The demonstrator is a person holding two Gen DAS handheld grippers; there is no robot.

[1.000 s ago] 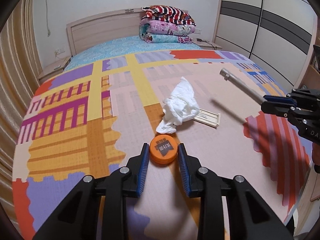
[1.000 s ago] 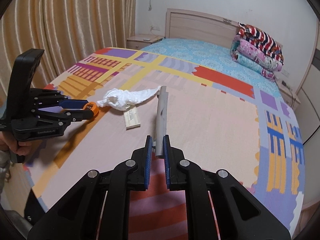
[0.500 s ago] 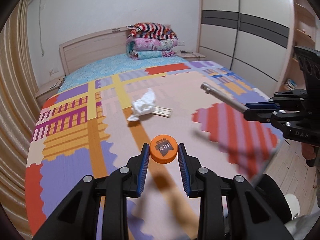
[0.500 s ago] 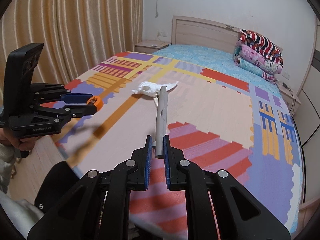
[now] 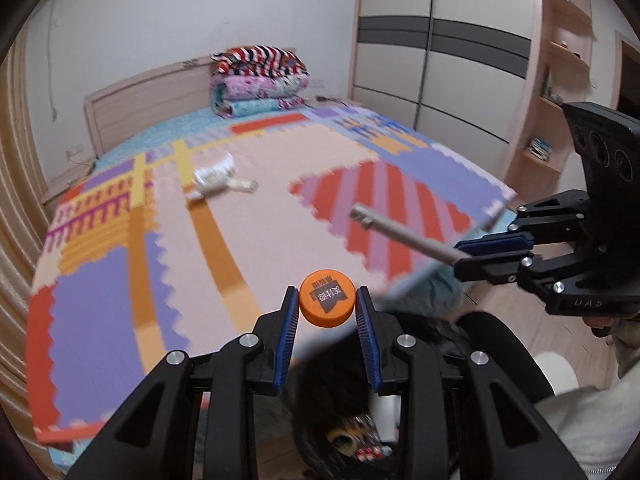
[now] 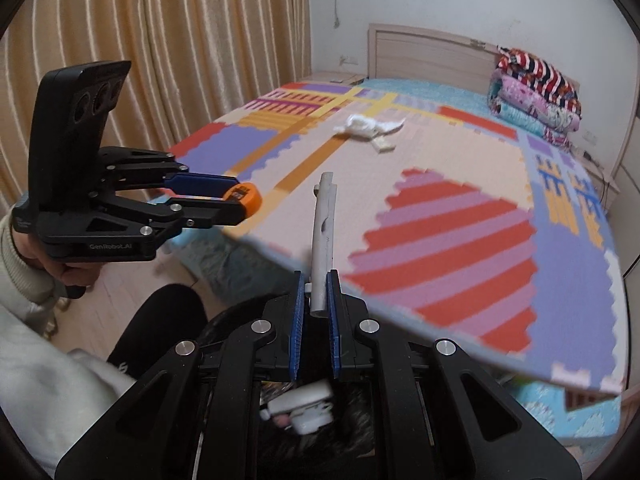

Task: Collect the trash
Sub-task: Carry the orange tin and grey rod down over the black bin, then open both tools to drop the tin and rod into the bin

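Observation:
My left gripper (image 5: 327, 307) is shut on an orange bottle cap (image 5: 328, 302) and holds it in the air past the foot of the bed; the cap also shows in the right wrist view (image 6: 245, 199). My right gripper (image 6: 314, 292) is shut on a grey tube (image 6: 323, 236), which points forward; the tube also shows in the left wrist view (image 5: 404, 236). A black trash bag (image 5: 352, 404) with scraps inside sits below both grippers (image 6: 320, 420). A crumpled white tissue (image 6: 366, 126) and a flat beige wrapper (image 6: 382, 145) lie on the bed mat.
The bed carries a colourful foam mat (image 5: 248, 216) with folded quilts (image 5: 260, 80) at the headboard. Beige curtains (image 6: 160, 60) hang on one side, a wardrobe (image 5: 440, 60) on the other. The person's leg (image 6: 160, 320) is near the bag.
Both grippers pulled back from the bed surface and off its foot edge, carrying the cap and the tube. They now hang over the black bag, which has come into view below.

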